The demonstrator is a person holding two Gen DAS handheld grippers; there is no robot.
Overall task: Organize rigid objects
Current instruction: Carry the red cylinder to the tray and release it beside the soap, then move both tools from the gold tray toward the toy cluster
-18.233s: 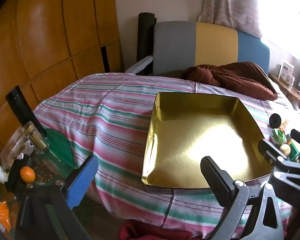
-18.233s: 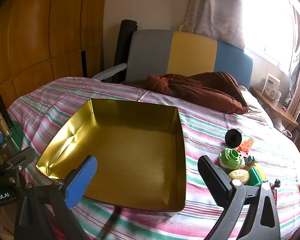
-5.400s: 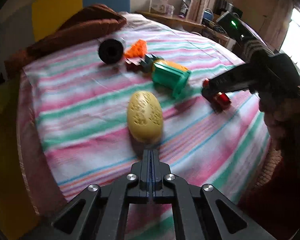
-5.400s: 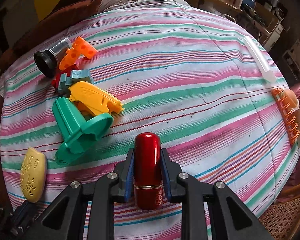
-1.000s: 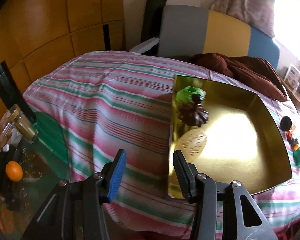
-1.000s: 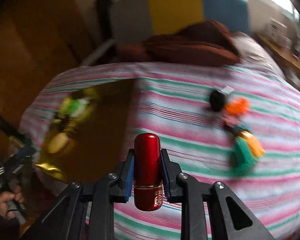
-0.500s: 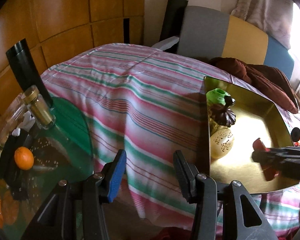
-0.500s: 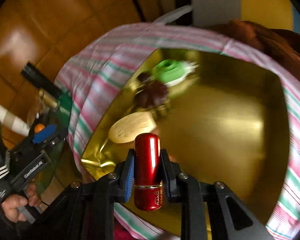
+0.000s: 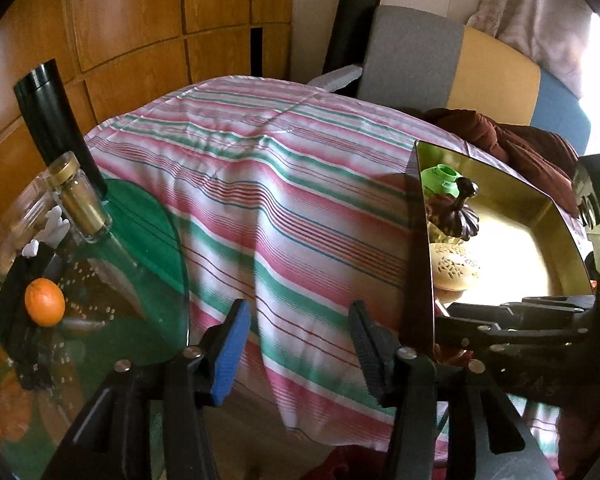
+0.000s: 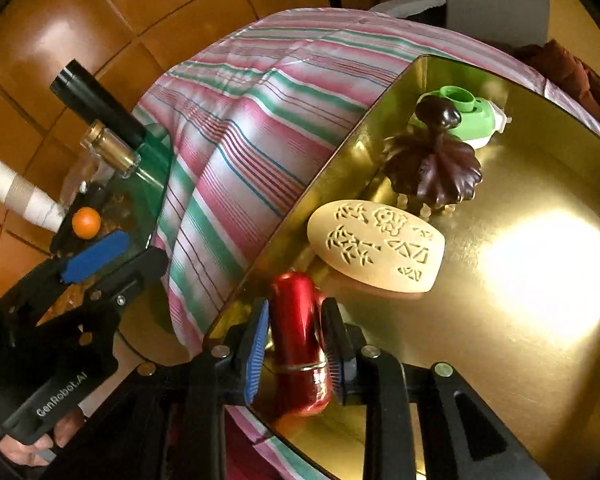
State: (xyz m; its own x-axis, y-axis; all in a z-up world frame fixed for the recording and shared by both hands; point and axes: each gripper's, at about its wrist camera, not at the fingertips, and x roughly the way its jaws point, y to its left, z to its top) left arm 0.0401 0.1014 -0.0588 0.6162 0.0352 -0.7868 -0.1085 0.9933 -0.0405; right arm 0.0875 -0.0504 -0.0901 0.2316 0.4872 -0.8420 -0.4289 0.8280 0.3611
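Observation:
My right gripper (image 10: 296, 344) is low over the near left corner of the gold tray (image 10: 500, 360). Its jaws are opening, and the red metal cylinder (image 10: 298, 336) stands tilted between the loosened pads. Just beyond lie a cream carved oval (image 10: 376, 246), a dark brown flower-shaped knob (image 10: 434, 164) and a green cap (image 10: 466, 114). My left gripper (image 9: 298, 350) hangs over the striped cloth left of the tray (image 9: 500, 184). Its jaws are opening with nothing between them. In the left wrist view the right gripper (image 9: 446, 316) reaches into the tray from the right.
A striped cloth (image 9: 280, 200) covers the table. To the left is a green glass side table (image 9: 148, 240) with an orange (image 9: 45, 302), a gold-capped bottle (image 9: 80, 200) and a black tube (image 9: 56, 128). A brown cloth (image 9: 520, 148) and a chair (image 9: 420, 60) are behind the tray.
My right gripper has swung across the bed and sunk into the tray's near left corner. Its pads have parted a little and the red cylinder has tilted. My left gripper's jaws have widened slightly.

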